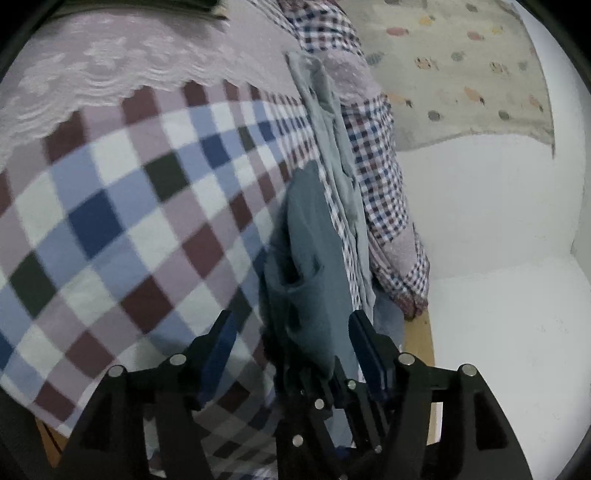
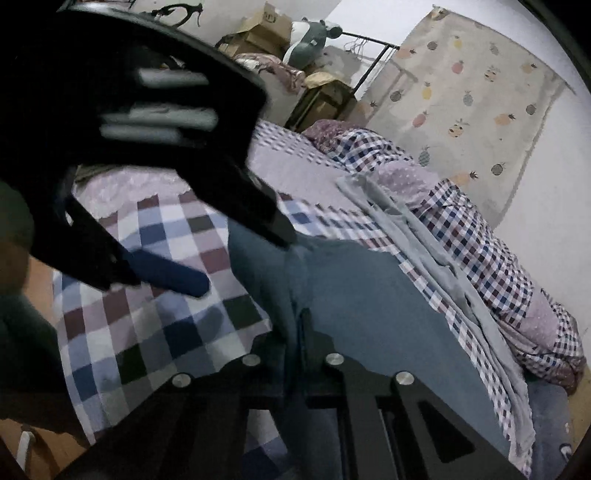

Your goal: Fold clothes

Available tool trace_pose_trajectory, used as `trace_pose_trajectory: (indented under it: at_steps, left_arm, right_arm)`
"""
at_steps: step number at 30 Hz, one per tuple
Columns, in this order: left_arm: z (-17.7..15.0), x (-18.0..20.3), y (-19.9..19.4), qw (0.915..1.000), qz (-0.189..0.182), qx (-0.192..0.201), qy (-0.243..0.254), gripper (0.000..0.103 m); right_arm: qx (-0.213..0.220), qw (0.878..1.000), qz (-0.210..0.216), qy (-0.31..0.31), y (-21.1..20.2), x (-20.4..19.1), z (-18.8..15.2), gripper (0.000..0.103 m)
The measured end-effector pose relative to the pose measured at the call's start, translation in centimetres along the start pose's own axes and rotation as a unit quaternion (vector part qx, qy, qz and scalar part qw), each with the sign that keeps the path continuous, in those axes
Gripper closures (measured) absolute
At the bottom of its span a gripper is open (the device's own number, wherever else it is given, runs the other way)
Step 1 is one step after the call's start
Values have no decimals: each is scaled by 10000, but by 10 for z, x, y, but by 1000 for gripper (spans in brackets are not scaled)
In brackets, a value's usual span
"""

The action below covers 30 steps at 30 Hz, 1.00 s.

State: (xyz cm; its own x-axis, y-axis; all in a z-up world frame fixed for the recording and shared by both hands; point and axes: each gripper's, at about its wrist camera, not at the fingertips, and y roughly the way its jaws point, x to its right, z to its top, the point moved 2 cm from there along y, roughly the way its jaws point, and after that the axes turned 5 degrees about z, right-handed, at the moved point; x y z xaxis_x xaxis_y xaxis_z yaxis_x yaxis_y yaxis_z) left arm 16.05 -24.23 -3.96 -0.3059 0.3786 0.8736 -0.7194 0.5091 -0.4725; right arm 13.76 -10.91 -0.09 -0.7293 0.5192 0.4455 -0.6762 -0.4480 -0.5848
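Clothes are lying on a bed, and the main one is a blue-grey garment (image 1: 314,258) resting on a checked blanket (image 1: 110,206) near the bed's right edge. At the far left of the left wrist view, a pale lace-edged cover (image 1: 92,74) is overlapping the top of that blanket. Moving right, the left hand-held gripper (image 1: 291,332) is standing with its two blue fingers (image 1: 221,343) spread wide apart, and a fold of the blue-grey garment is sitting between them, draped against the right finger; the fingers are not pressing together on it. Just right of the garment, a light grey piece of clothing (image 1: 332,147) is lying in a long strip along the bed, beside a bunched small-check quilt (image 1: 380,173). Farther right, a pineapple-print cloth (image 1: 461,74) is hanging on the white wall.

In the right wrist view, the left hand-held gripper is crossing the upper left as a dark, blurred shape with one blue finger (image 2: 170,277) over the checked blanket (image 2: 140,332). The blue-grey garment (image 2: 369,314) is spreading across the middle, covering the right hand-held gripper's fingertips, so whether it is clamping the fabric cannot be told. Cardboard boxes (image 2: 262,33) are piled behind the bed.
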Motion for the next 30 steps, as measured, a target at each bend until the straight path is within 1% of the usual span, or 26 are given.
trace_pose_trajectory:
  at_steps: [5,9,14,16,17,18,19,21,22,24,25,26,27,28,29,30]
  left_arm:
    - [3,16,19,9995,37,-72,320,36]
    - [6,28,37,9981,90,-273,545,36]
    - [12,35,51,9966,183,-386,698,36]
    - [13,37,54,9960,245,-397,767,39]
    - [14,38,55,9956,276,-403,801,47]
    - [15,39,57,9952,307,-408,836,57]
    - [15,40,58,9948,337,-414,870,62]
    - [17,39,59,9943,401,-396,907,84]
    - [18,39,58,9941,429,-377,926,88]
    - [18,37,56,9946,400,-349,890,92]
    - [19,38,55,9947,365,-352,895,92]
    - [19,40,54,9947,329,-357,902,92]
    - [20,41,53,9948,293,-361,909,93]
    - [20,43,52,9948,256,-366,916,93]
    - [21,44,51,9948,220,-370,924,93]
    - [21,46,50,9948,184,-374,931,93]
  right_arm:
    - [67,10000,14,-38,-4,0,1,99]
    - [200,9998,47,-58,-9,-1,0,99]
    - [300,9995,48,-74,-14,1,0,99]
    - [308,9995,22,-102,-13,2,0,99]
    - [312,9994,9,-126,-12,2,0,99]
    - [313,9994,12,-135,-11,2,0,99]
    - [316,9994,6,-145,-11,3,0,99]
    - [327,9992,-40,-209,-10,2,-1,99]
    - [332,9991,-71,-264,-11,0,-1,98]
    - [333,9985,-153,-409,-12,-3,-5,93]
    - [327,9979,-223,-516,-13,-6,-8,84]
    - [312,9972,-317,-604,-13,-8,-12,70]
    - [292,9964,-426,-679,-14,-10,-17,61]
    - [263,9955,-538,-737,-14,-11,-22,50]
    - [224,9946,-654,-769,-14,-10,-26,45]
    - [171,9937,-800,-765,-13,-8,-30,44]
